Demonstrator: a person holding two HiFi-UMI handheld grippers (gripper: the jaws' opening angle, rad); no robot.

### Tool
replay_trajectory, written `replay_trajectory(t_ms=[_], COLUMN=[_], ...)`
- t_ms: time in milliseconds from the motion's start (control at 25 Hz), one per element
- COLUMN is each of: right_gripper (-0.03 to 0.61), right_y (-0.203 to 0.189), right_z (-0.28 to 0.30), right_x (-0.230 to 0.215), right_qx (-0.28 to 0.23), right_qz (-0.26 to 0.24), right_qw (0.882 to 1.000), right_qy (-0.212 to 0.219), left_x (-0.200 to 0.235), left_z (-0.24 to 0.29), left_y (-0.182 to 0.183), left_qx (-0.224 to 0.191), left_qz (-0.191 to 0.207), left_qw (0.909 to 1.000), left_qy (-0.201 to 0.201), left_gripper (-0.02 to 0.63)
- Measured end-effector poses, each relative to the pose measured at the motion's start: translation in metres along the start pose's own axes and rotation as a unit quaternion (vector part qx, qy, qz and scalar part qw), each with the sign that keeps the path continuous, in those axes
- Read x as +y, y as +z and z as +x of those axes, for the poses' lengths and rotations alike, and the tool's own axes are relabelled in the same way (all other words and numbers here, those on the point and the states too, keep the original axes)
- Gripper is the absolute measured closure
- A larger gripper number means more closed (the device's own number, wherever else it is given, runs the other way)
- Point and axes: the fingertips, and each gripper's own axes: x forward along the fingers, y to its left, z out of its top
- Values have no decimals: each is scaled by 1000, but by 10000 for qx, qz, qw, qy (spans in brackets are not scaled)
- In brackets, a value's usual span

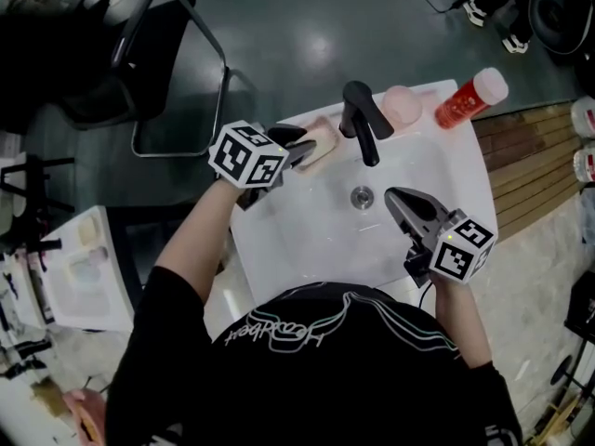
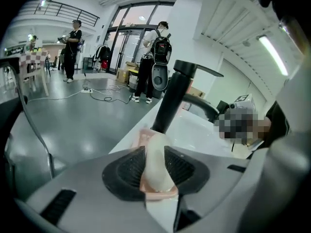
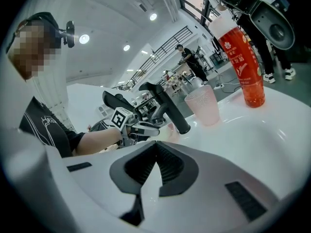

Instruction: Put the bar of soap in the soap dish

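White sink [image 1: 307, 240], centre of head view. Black tap [image 1: 361, 119] at upper middle of rim; red bottle [image 1: 469, 98] lying at upper right corner; pink cup [image 1: 402, 105] just left of bottle.

Right tongs [image 1: 398, 196] right of centre, over the basin, closed tip to tip, nothing between. Idle, well apart from the dish.

Left tongs [image 1: 307, 151] upper left of centre, just left of the tap, clamped on the bar of soap [image 2: 156, 166]. Held edge-on, upright between the pads, directly over the pink soap dish [image 2: 142, 136] on the sink's upper left rim. Touching the dish or just above: cannot tell.

Judged stage: placing, release not yet done.

Risks:
- Standing on narrow edge, so likely to topple on release and skid out into the basin or over the rim.
- Probably slick, may stick to one pad and lift out.
- Dish close to the rim edge; downward push from the tongs could shove it off.
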Motion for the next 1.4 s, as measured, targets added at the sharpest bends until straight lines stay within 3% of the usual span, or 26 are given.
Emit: replay_trajectory(t_ms=[120,360,680,840,1040,1240,1320,1400], right_gripper=[552,551,552,552,552,552,552,552], right_y=[4,15,25,24,21,10,7,1], right_z=[-1,-7,-19,-23,-21,-21,-25,-28], right_x=[4,24,90,134,194,246,260,276], right_qx=[-34,-207,-626,-792,-973,-1081,-1180,-1266], right_qz=[-29,-212,-389,-580,-812,-1086,-1159,-1210], right_qw=[10000,9996,9972,9951,9919,9878,9856,9837], right_qy=[-8,-7,-84,-84,87,274,339,413], left_x=[6,5,-60,-108,-164,-207,-218,-228], left_z=[-6,-28,-99,-143,-199,-252,-268,-280], left_y=[5,18,13,6,-5,-14,-17,-26], left_qx=[-101,-584,-1068,-1435,-1992,-2782,-3048,-3162], left_qz=[118,-87,2,-84,-166,-559,-633,-603], left_qw=[9997,9977,9936,9891,9797,9565,9473,9440], left_qy=[175,337,367,321,-134,-682,-755,-722], left_gripper=[481,364,362,437,514,566,578,583])
